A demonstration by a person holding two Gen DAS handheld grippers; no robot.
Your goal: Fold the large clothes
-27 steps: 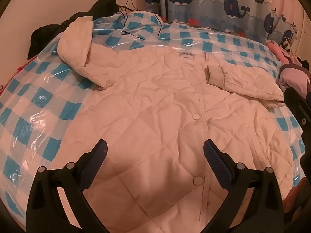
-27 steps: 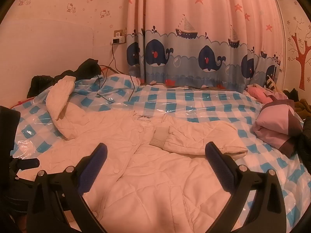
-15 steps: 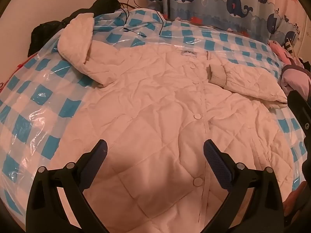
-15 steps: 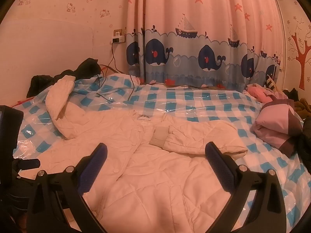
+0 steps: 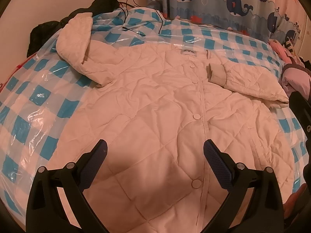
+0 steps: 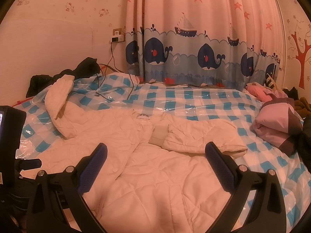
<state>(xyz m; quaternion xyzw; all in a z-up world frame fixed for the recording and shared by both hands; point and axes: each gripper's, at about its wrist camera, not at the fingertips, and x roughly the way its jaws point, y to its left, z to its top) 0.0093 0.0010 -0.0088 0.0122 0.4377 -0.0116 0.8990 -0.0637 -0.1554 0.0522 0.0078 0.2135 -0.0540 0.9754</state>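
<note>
White quilted jacket (image 5: 155, 101) lies face up, snapped shut, spread across the bed on a blue-and-white checked plastic sheet (image 5: 33, 104), collar label toward the whale curtain (image 6: 194, 54).

Left gripper (image 5: 155, 155) hangs over the jacket's lower front, jaws wide apart, nothing between them. Right gripper (image 6: 155, 159) likewise spread wide and empty, poised over the hem end near the placket.

Step in hand, as I judge it: sleeve folding, half done. One sleeve (image 5: 248, 81) lies folded in across the chest, its ribbed cuff (image 5: 216, 73) just beside the snap line. The other sleeve (image 5: 77, 42) is flung outward and up from the shoulder, resting on the plastic sheet toward the headboard side.

Next move likely calls for the left gripper to travel up from the hem to that loose sleeve, close on the cuff end, and bring it across the chest to meet the ribbed cuff. Puffy quilting should hold a crease poorly; expect it to spring back.

Around the jacket:
- Black garment (image 5: 101, 5) heaped just beyond the loose sleeve.
- Thin black charger cable (image 5: 132, 19) trailing over the sheet near the collar, running from a wall plug (image 6: 116, 36). It lies close to the loose sleeve and could snag.
- Folded pink-and-purple garment (image 6: 276, 122) beside the folded sleeve, apart from the jacket.

The slick sheet may let the jacket slide when pulled.
</note>
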